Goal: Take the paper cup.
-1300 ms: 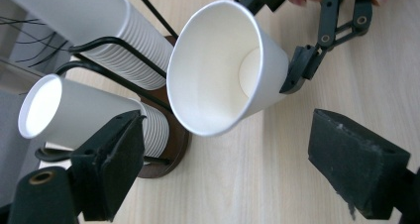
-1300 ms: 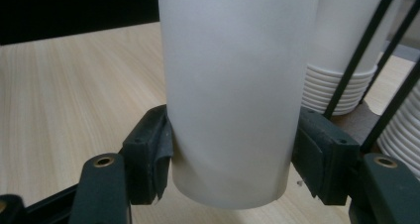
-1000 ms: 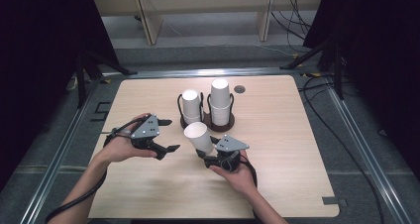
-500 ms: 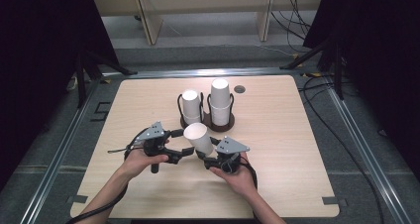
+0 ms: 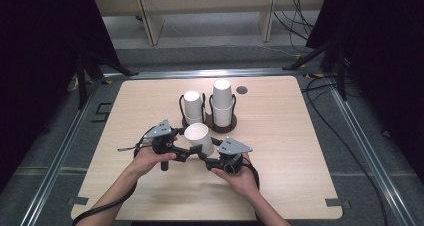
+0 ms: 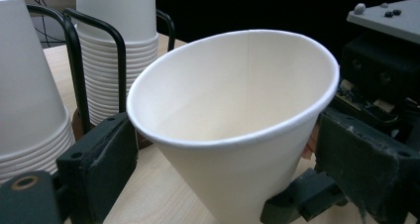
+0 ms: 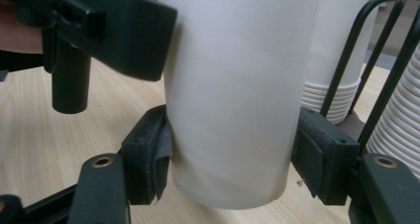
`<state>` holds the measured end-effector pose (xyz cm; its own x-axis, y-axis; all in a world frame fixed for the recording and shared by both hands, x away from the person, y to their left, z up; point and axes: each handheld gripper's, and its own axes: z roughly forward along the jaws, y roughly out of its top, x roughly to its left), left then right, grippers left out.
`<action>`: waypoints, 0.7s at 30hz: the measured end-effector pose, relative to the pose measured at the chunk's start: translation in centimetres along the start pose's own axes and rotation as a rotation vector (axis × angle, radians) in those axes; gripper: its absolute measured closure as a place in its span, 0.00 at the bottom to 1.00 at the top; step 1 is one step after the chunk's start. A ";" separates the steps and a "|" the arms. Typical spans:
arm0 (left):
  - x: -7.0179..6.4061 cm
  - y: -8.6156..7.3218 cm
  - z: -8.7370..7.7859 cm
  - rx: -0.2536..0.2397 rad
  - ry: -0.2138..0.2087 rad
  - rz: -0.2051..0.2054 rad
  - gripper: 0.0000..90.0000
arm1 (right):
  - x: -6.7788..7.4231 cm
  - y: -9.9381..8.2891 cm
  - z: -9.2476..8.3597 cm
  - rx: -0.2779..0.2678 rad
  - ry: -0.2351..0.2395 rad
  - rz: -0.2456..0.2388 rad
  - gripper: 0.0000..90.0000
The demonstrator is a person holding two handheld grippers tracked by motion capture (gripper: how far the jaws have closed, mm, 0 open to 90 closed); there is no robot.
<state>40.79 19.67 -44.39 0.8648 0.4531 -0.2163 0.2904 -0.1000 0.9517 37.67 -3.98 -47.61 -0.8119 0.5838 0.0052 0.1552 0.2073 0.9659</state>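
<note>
A white paper cup (image 5: 199, 136) stands mouth up, tilted toward my left side, just above the table in front of the cup holders. My right gripper (image 5: 209, 158) is shut on its lower part; in the right gripper view both pads (image 7: 148, 157) press the cup (image 7: 233, 85). My left gripper (image 5: 189, 151) is open, with its jaws either side of the cup near the rim. In the left gripper view the cup's open mouth (image 6: 233, 100) faces me between the pads (image 6: 99, 157).
Two stacks of upside-down white cups (image 5: 192, 105) (image 5: 222, 98) stand in black wire holders right behind the held cup. A small dark round cap (image 5: 242, 90) sits in the table (image 5: 300, 136) behind them. Metal rails run along both table sides.
My left gripper has moved right from the table's left part to the cup and now straddles it. The right gripper has kept hold of the cup, nearly still.
</note>
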 end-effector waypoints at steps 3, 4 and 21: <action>0.0 0.2 0.1 -0.015 -0.012 -0.014 0.11 | 0.0 0.2 0.0 0.008 0.003 -0.015 0.40; 0.0 0.2 0.1 -0.018 -0.015 -0.018 0.11 | 0.0 0.2 0.0 0.008 0.004 -0.011 0.40; -0.6 0.3 0.0 -0.051 0.039 0.086 0.27 | 0.2 0.1 0.4 0.073 0.011 -0.026 0.30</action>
<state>40.38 19.35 -43.95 0.8688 0.4790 -0.1254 0.1935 -0.0952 0.9765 37.75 -3.49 -47.61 -0.8220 0.5693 -0.0166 0.1742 0.2790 0.9444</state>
